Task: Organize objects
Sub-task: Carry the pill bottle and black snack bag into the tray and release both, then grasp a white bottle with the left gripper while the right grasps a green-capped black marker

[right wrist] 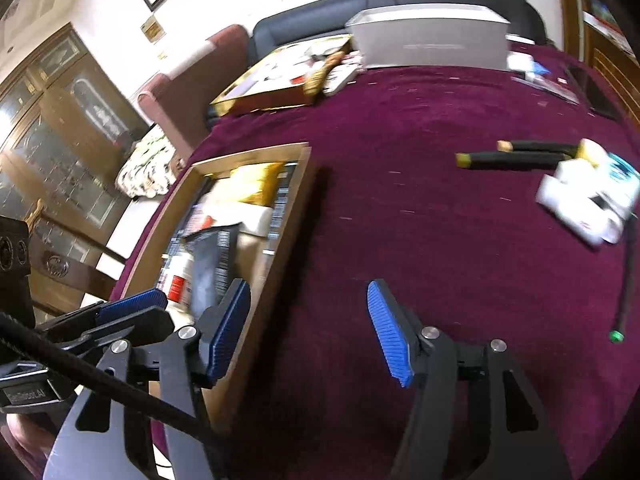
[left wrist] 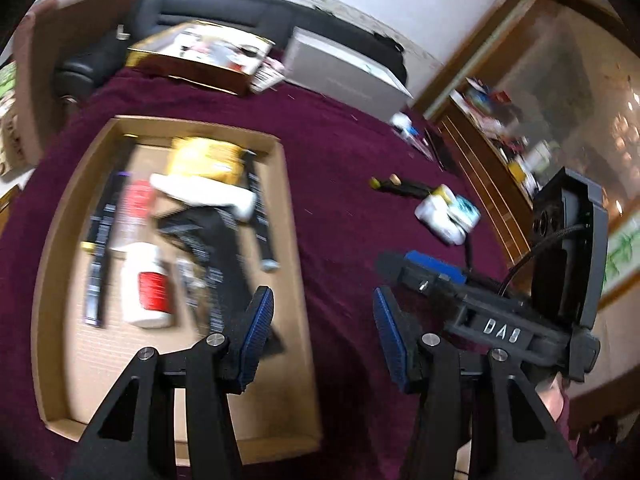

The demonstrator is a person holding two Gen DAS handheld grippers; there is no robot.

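Our ribbed blue pads over plush maroon cloth point(right wrist: 400, 200)
Both our left gripper point(left wrist: 322, 334) and right gripper point(right wrist: 310, 330) gape wide, empty (frames blurred); shallow cardboard tray point(left wrist: 294, 240) at nine o'clock, white packets point(right wrist: 580, 208) at two.

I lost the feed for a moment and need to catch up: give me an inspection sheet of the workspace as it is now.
Surface: maroon cloth.
Job's things: cardboard tray holds a white bottle, dark packets and a yellow pouch; two black pens and white packets lie outside it.
Clutter: gold box, grey box at the far edge.
Grippers: left hand-held gripper and right hand-held gripper both open, empty.
Cables: black cable with a green tip on the cloth.
Surroundings: wooden cabinets, black sofa.
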